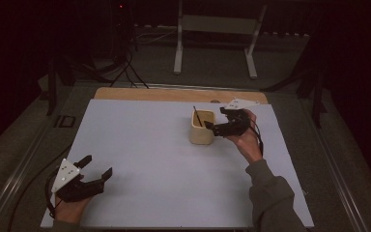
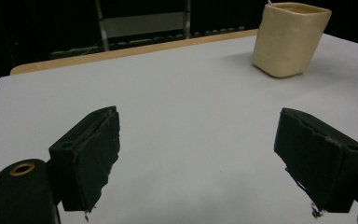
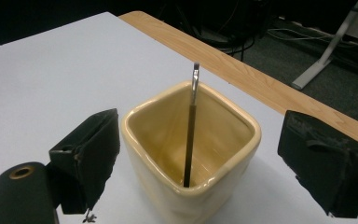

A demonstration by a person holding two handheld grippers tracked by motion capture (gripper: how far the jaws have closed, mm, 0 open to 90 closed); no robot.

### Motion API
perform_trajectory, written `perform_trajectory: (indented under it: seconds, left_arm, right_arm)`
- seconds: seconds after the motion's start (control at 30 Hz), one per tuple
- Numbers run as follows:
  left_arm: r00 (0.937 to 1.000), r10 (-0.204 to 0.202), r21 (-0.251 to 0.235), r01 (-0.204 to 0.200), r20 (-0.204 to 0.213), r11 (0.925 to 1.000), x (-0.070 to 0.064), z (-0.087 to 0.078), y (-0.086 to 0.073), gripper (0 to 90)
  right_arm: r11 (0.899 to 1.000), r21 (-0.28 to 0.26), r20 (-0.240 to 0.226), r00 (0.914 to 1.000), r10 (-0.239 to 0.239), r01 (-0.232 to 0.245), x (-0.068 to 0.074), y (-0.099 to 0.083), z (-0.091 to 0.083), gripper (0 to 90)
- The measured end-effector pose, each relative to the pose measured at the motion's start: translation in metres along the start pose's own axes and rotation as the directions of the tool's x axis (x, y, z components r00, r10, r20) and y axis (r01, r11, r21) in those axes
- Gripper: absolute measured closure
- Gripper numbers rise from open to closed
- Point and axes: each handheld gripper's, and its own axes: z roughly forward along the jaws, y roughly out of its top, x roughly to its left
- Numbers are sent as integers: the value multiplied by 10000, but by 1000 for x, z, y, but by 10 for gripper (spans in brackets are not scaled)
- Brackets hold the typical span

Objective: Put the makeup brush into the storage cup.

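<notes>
A cream square cup stands on the white table top, right of centre toward the back. A thin dark stick with a silvery tip leans inside it. My right gripper is open just right of the cup, held by a hand in a grey-green sleeve. In the right gripper view its jaws stand wide on either side of the cup, with the stick upright between them; right gripper. My left gripper rests open and empty at the front left corner, far from the cup; left gripper.
The white sheet covers a wooden table whose bare edge shows along the back. Behind the table a white metal stand and dark cables sit on the floor. A cable trails from the left gripper off the table's left side.
</notes>
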Motion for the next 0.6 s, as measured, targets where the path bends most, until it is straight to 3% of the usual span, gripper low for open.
perform_trajectory:
  seconds: [0.6]
  left_arm:
    - [10000,8,2,-8,-7,10000,0,0,0,153]
  right_arm:
    - [9999,133,116,9999,46,-48,-6,-17,-25,126]
